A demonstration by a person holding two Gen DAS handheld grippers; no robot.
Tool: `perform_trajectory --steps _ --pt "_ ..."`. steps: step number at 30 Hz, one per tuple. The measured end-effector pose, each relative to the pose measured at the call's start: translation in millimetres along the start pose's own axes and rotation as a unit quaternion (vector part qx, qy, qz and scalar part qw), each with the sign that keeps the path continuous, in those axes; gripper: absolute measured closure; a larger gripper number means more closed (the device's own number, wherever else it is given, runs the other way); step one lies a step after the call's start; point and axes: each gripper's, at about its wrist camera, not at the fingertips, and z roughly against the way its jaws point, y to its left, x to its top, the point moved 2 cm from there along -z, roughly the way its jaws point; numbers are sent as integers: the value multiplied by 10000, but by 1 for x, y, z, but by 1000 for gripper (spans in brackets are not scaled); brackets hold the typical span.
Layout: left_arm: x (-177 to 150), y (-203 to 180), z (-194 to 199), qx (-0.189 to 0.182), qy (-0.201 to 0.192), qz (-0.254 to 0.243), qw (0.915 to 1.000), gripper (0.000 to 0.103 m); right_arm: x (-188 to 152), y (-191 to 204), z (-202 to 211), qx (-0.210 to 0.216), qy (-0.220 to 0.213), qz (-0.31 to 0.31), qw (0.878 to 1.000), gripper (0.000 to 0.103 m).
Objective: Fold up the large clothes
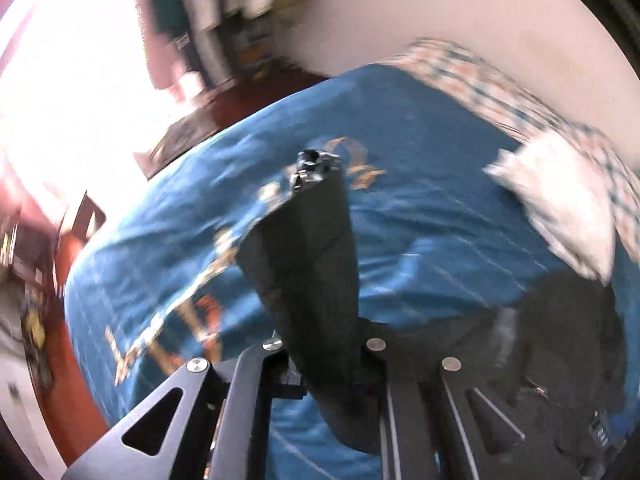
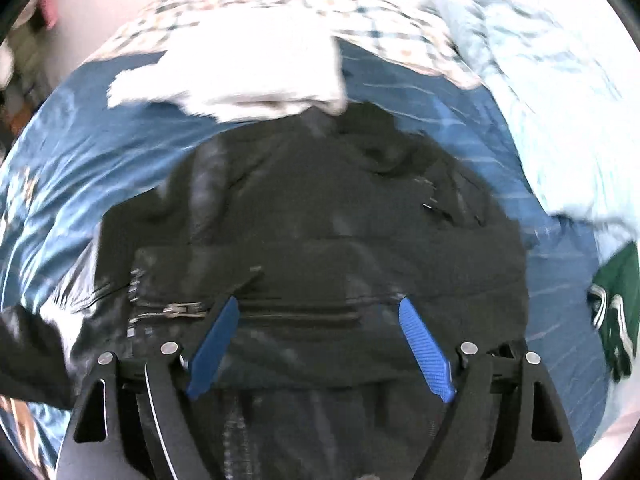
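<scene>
— Two claws: my left gripper (image 1: 318,168) is pinched tight on a flap of the black jacket (image 2: 320,208); my right gripper (image 2: 320,344) gapes above it.

— Where's it lying?

— Across the blue bedspread (image 2: 100,152). Looks limp, slippery, bulky; I'd take the zipper (image 2: 176,310) hem.

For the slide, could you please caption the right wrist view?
Open right gripper above a black jacket on a blue bedspread, with folded white cloth beyond.

Both claws have black triangular-cutout frames with round silver pivot screws; the right claw (image 2: 320,304) carries ribbed blue fingers (image 2: 424,344).
</scene>
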Motion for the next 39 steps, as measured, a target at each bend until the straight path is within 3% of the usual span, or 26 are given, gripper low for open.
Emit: perform_trajectory --steps 5,12,15,19,24,27,29,30,32,33,34,39 --pt "-9 -112 24 -441 -152 -1029 9936 97 -5 -86 -13 109 95 -804 9967 19" --pt "-70 -285 47 -1286 288 -1937 9722 97 -25 -220 -39 18 489 -1569 9864 19" --pt "-103 -350 52 -1570 673 -2128 9620 97 -33 -280 -46 -36 615 -1839 9810 19" --pt "-133 -407 52 -1764 1021 -2268 9524 97 -43 -347 -56 -141 736 -2059 9757 19" --pt "-165 -451 48 -1753 1370 -2586 9400 96 -52 -396 -67 -102 901 -2289 9692 19" --pt "-172 -458 47 -1696 1530 -2565 9392 96 -56 -411 -70 48 1003 -2445 9644 19" --pt "-170 -459 49 -1618 1532 -2514 9419 94 -56 -420 -72 392 1071 -2592 9591 19" --pt "-167 -459 51 -1616 1503 -2492 9430 89 -56 -417 -69 531 1081 -2645 9568 19" --pt "-159 -456 54 -1824 1461 -2350 9435 62 -51 -418 -69 1004 1145 -2692 9510 19" --pt "-155 -453 55 -1875 1491 -2255 9443 21 -50 -414 -67 1161 1154 -2692 9491 19" --pt "-149 -448 54 -1925 1541 -2094 9462 3 -48 -410 -66 1347 1166 -2688 9466 19" --pt "-123 -414 60 -1783 1504 -1696 9575 3 -27 -394 -65 2423 1276 -2838 9189 19"
